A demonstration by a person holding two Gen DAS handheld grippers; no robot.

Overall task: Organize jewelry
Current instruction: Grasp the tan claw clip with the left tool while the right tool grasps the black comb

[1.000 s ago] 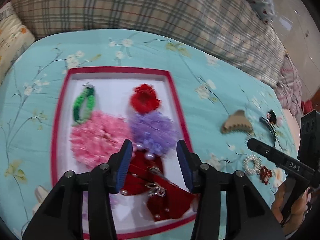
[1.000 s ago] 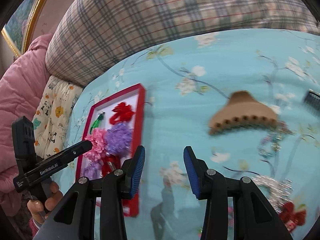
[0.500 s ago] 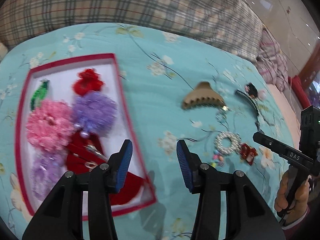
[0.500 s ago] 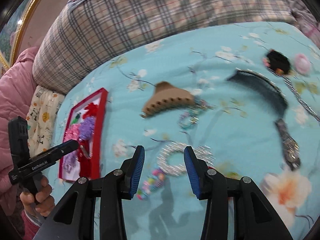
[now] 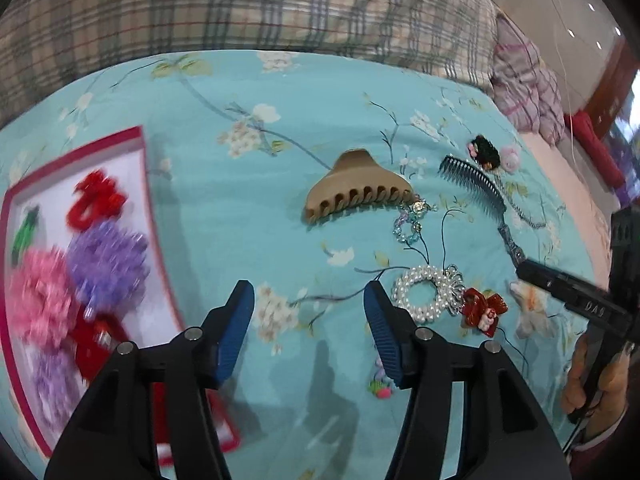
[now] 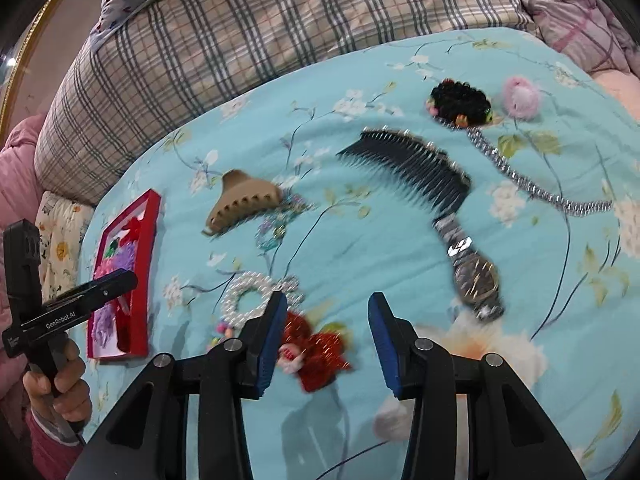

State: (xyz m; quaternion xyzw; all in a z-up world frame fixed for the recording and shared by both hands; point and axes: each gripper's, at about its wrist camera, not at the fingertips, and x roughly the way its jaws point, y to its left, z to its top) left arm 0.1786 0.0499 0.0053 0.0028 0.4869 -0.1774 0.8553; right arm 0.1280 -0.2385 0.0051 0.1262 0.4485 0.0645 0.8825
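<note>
The red bow clip (image 6: 316, 354) lies on the turquoise bedspread (image 6: 360, 248), just below the pearl ring (image 6: 250, 300) and partly under the left finger of the right gripper (image 6: 326, 338). That gripper's jaws stand partly apart with nothing pressed between them, and they have just been opening a little; the bow sits off-centre, toward the left pad. To take it well, I would shift the gripper leftwards in its own view so the bow's knot comes midway between the pads, then come straight down and close across the narrow middle — not across the soft wings, which would likely fold and slip.

The pearl ring touches or nearly touches the bow, so a sloppy closing could drag it along; a small bead charm (image 6: 222, 330) lies close too.

The left gripper (image 5: 308, 330) hovers over bare bedspread between the red-rimmed tray (image 5: 150, 216) and the pearl ring (image 5: 426, 294), its jaws also parted and empty, having just opened further. It could take the ring next, though I would keep it clear of the right one.

The tray already holds scrunchies and bows — space remains mainly near its upper edge. Farther out lie the tan claw clip (image 6: 244, 204), the black comb (image 6: 416, 168) and a wristwatch (image 6: 476, 276).
</note>
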